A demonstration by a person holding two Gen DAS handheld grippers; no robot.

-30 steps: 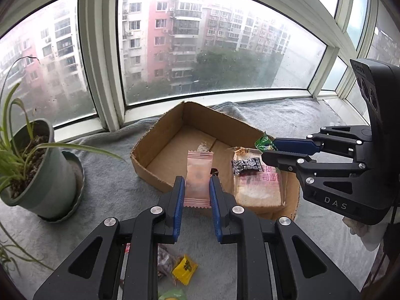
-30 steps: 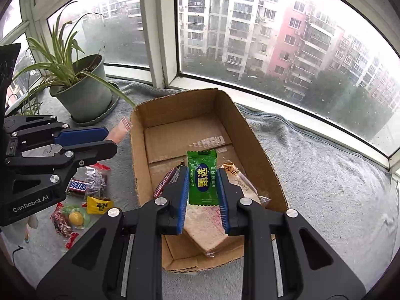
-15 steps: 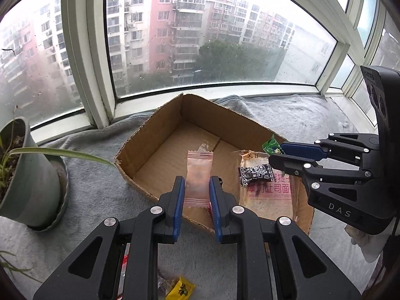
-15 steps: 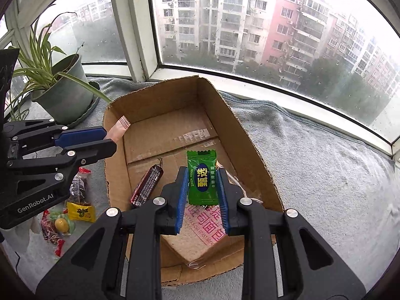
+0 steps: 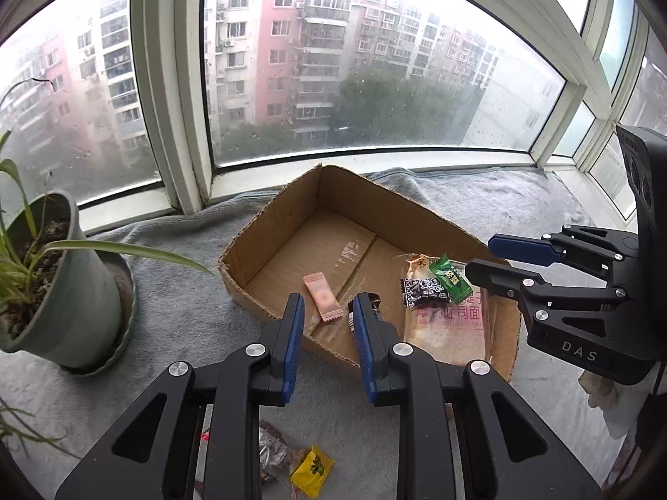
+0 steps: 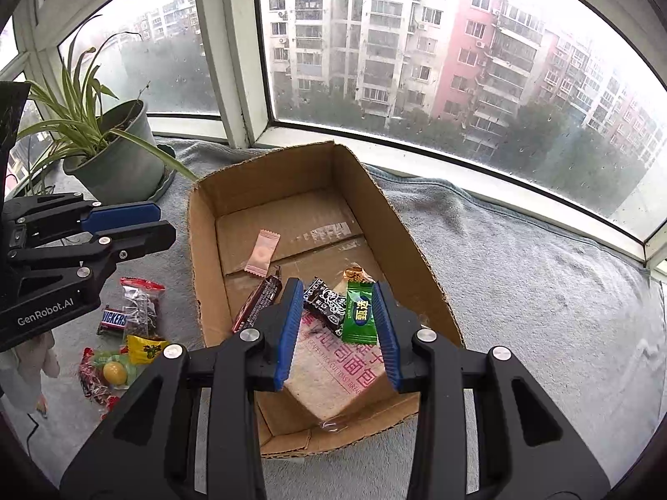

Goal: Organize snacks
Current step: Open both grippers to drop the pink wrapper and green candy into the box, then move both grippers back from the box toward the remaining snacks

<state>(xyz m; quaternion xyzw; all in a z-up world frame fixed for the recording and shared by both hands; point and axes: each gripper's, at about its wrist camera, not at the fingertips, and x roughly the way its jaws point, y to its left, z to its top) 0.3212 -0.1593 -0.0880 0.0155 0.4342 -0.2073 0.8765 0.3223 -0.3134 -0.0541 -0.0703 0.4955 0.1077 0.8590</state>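
Note:
An open cardboard box [image 5: 267, 229] [image 6: 200, 250] sits on the grey blanket. My left gripper [image 5: 327, 308] is open and empty over the box's near wall; the pink candy packet [image 5: 323, 298] [image 6: 262, 252] lies on the box floor just beyond it. My right gripper [image 6: 337, 321] is open and empty over the box; it shows in the left wrist view [image 5: 483, 256]. The green candy packet [image 6: 357, 312] [image 5: 450, 279] lies between its fingers on a bread pack [image 6: 333, 371], beside a black wrapper [image 6: 325, 302] and a dark bar [image 6: 258, 304].
A potted plant [image 5: 54, 291] [image 6: 112, 158] stands left of the box. Loose snacks lie on the blanket left of the box: a Snickers bar [image 6: 113, 318], a clear red-topped pack [image 6: 139, 312], a yellow candy [image 6: 144, 348] [image 5: 312, 466]. Window frames run behind.
Both grippers opened. The pink packet dropped from the left gripper onto the box floor; the green packet dropped from the right gripper onto the bread pack.

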